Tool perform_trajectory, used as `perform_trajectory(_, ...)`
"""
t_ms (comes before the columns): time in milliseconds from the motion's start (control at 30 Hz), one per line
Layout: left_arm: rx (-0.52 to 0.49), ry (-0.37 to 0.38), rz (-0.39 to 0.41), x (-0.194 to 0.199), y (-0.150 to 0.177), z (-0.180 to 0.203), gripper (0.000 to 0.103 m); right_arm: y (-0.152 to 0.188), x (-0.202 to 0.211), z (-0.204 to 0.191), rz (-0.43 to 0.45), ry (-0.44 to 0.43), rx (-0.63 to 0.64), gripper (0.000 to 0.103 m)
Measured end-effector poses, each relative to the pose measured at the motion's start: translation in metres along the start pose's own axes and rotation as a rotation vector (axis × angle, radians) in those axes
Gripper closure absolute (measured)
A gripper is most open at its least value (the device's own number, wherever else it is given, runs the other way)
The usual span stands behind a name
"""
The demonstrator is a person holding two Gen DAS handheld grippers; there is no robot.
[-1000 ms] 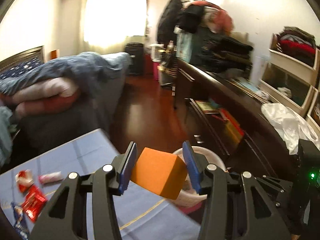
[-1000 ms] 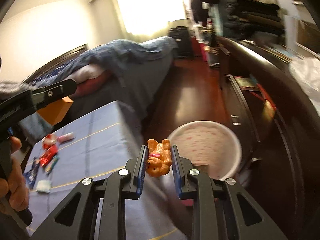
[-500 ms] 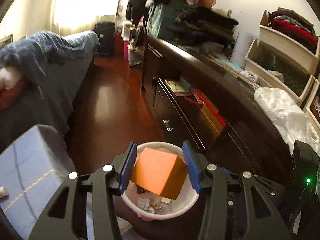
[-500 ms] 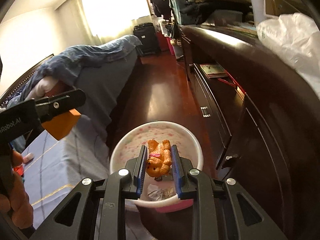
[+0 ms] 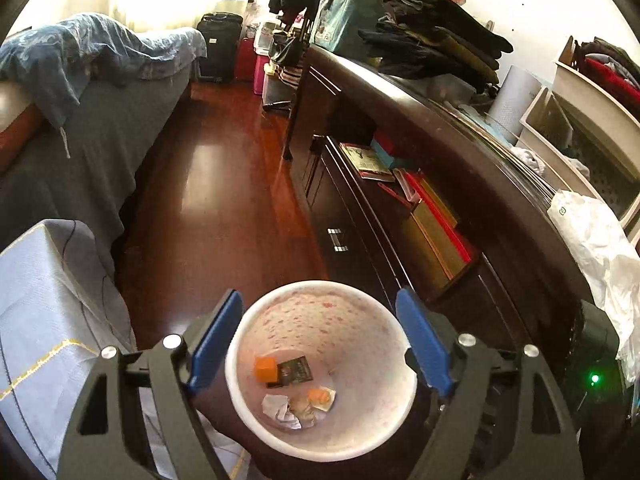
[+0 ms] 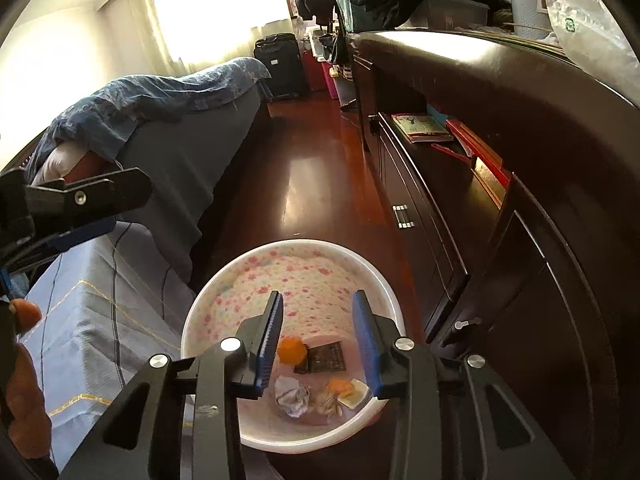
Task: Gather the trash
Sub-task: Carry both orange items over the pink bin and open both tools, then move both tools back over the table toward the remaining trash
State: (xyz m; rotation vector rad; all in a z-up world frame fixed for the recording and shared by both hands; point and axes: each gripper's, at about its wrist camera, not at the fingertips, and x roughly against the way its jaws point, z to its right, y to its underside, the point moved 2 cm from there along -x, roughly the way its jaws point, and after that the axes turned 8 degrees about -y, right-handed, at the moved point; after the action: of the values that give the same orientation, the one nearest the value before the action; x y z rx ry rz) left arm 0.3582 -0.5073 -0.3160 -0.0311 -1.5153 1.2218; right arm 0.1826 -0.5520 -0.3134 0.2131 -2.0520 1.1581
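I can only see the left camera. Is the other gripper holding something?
Observer: No. The right gripper has nothing between its jaws, which are opening.
Operator: Where is it?
Observer: Over the bin, pointing down at the trash.
Operator: Can you see my gripper from there?
Observer: Yes. The left gripper pokes in from the left edge, with a hand below it.

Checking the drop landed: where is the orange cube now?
In both wrist views the orange cube lies at the bottom of the white flower-patterned bin, on its left side, touching the dark packet.
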Motion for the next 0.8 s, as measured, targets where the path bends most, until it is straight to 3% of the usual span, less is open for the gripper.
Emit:
perform_trajectory(133, -0.009, -0.037, 0.021, 0.016, 0.001, -0.005, 0.022, 0.000, 0.007, -0.009, 0.001, -0.001, 0.011, 0.052)
perform_trajectory(433, 0.037, -0.213, 0.085, 0.088, 0.018, -0.050, 0.018, 0.008, 0.045, -0.056, -0.001, -0.078, 0.041, 0.039)
perform_trajectory(800, 0.191, -0.579, 0.103, 0.183, 0.075, -0.174, 0.012, 0.038, 0.065, -0.165, -0.071, -0.286, 0.204, 0.035)
